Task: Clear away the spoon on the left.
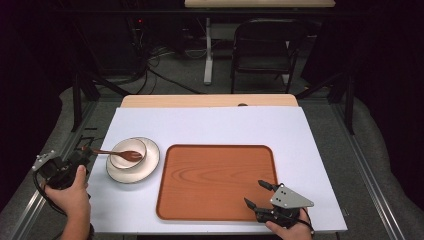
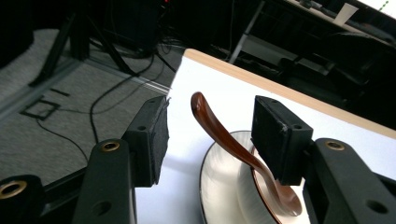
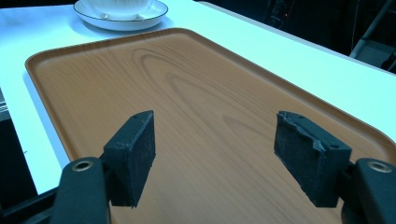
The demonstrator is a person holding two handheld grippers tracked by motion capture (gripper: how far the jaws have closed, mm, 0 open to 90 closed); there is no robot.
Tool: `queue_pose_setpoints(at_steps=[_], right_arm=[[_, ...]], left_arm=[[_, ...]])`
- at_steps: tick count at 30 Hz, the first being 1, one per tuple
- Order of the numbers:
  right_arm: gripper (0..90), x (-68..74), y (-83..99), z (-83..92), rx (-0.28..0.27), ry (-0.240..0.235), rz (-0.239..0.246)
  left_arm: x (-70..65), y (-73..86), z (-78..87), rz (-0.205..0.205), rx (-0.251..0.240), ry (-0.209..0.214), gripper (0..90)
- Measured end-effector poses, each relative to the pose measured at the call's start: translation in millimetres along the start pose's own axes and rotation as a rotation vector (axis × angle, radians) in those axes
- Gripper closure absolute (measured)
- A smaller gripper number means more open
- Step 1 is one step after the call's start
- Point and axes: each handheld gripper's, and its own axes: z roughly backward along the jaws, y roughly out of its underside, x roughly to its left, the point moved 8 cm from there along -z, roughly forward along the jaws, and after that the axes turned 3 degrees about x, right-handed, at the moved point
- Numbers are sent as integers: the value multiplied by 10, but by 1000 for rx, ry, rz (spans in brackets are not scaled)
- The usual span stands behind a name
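Note:
A dark brown spoon [image 1: 120, 153] lies with its scoop in a small white bowl [image 1: 128, 152] that stands on a white plate [image 1: 150, 162] at the table's left. Its handle [image 2: 212, 123] sticks out leftward, past the plate's rim. My left gripper [image 1: 84, 153] is open at the table's left edge. In the left gripper view the handle rises between the two pads [image 2: 156, 135], and I see a gap on each side. My right gripper [image 1: 255, 192] is open over the near right corner of a brown wooden tray [image 1: 215, 180], and nothing is between its pads [image 3: 133, 154].
A white mat [image 1: 225, 125] covers the table, with the wooden edge [image 1: 210, 100] showing at the back. Beyond it stand a black folding chair [image 1: 265, 47] and floor cables [image 1: 155, 60]. The tray's bare surface [image 3: 187, 84] stretches toward the plate [image 3: 93, 16].

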Motion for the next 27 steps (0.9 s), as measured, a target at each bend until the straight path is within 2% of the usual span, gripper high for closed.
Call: queue_pose_setpoints(at_steps=[6,17,23,27], right_arm=[[289,2,0,0,0,-1,1],[289,2,0,1,-1,0,5],[289,2,-2,4,-2,0,6],[289,-1,1,5,-1,-1,7]], left_arm=[[-11,49,-69,33,15,19,469],[-33,146,-180,53,51,44,547],[-76,179,-237,72,47,64,591],[-97,200,-268,71,52,68,610]])
